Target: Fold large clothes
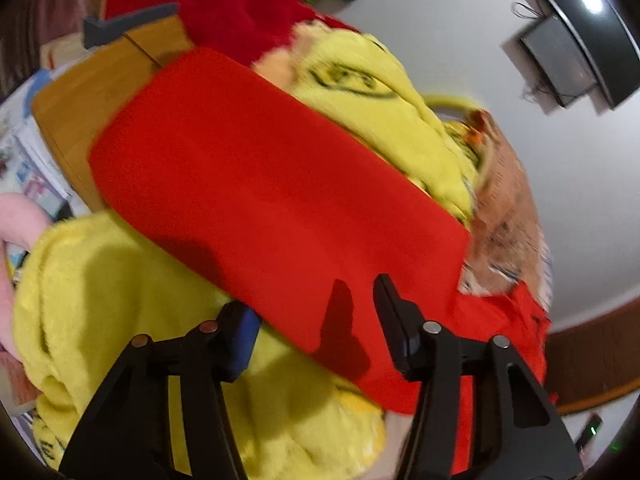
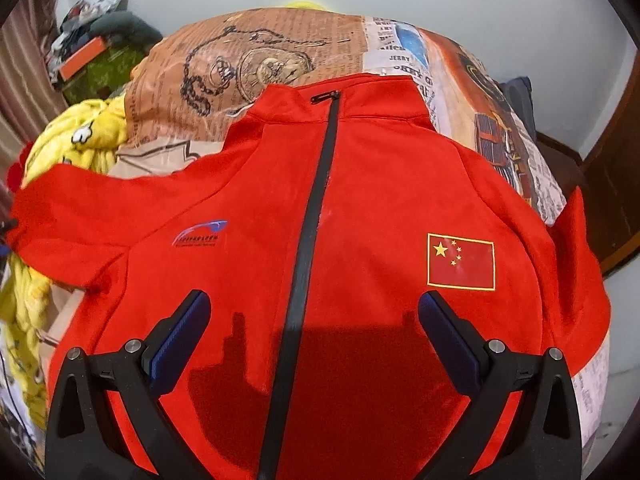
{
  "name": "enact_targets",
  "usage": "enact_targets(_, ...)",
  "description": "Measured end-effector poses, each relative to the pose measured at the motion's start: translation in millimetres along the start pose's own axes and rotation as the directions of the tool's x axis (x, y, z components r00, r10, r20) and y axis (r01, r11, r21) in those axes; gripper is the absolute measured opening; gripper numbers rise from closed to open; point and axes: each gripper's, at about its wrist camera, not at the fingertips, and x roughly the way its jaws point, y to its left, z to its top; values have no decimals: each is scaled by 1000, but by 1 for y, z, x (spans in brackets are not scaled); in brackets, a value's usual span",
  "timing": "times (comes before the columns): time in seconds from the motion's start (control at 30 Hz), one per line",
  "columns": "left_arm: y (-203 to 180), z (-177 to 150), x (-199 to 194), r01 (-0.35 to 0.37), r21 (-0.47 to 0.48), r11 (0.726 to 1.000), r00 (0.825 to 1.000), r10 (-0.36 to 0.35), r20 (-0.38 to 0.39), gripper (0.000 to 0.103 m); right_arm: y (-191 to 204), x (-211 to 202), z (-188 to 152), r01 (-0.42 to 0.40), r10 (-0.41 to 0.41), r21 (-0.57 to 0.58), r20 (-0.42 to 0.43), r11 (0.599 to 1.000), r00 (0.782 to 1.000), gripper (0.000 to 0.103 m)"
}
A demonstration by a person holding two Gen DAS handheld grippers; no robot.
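**Red jacket laid flat, left tongs closing in on the sleeve**

From the left wrist view we are coming down on the red sleeve (image 1: 280, 200), which runs diagonally across the frame over a yellow fleece (image 1: 120, 300). Our left tongs (image 1: 312, 320) are partly open and straddle the sleeve's near end: one finger (image 1: 396, 320) sits on top of the red cloth, the other (image 1: 236, 332) is tucked at its lower edge against the yellow fleece. The picture is blurred here, so we cannot tell whether the pads are pressing yet; to us it looks like cloth between the fingers with no pinch made. A wooden board (image 1: 92, 92) shows beyond the sleeve.

Over to the right wrist view: the red jacket (image 2: 320, 220) lies front up on the bed (image 2: 260, 52), zip closed, collar at the far end, flag patch (image 2: 461, 261) on one side of the chest and a small logo (image 2: 200, 234) on the other. One sleeve stretches out to the left of the frame. Our right tongs (image 2: 314, 312) hang wide open above the lower chest, either side of the zip, holding nothing.

We judge this is the opening fold, sleeve first. The next move calls for the left tongs to clamp on the sleeve, then carry it across the chest, while the right tongs steady the body.
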Motion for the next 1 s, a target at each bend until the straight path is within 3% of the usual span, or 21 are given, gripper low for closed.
enact_targets(0.17,-16,10,-8,-135,67,989,989,131,69,12,3,-6,0,7,-7,-28,2,1000,1000,103)
enact_targets(0.27,-44,10,-28,-161,152,975,981,141,134,9,0,-14,-1,10,-10,-29,16,1000,1000,103)
enact_targets(0.4,-96,5,-69,-144,273,951,969,80,232,7,-7,-24,-3,11,-11,-20,34,1000,999,103)
enact_targets(0.6,-201,-21,-110,-89,483,871,954,-64,292,5,-19,-45,-5,28,-26,-29,87,999,996,103)
enact_targets(0.7,-249,-39,-114,-63,557,828,950,-121,287,4,-26,-55,-6,33,-29,-33,113,999,993,103)
enact_targets(0.87,-323,-83,-104,20,646,763,956,-204,211,3,-44,-67,-9,37,-33,-23,149,999,988,103)
enact_targets(1.0,-368,-125,-75,105,683,722,969,-229,93,3,-61,-76,-10,21,-22,7,169,1000,985,103)
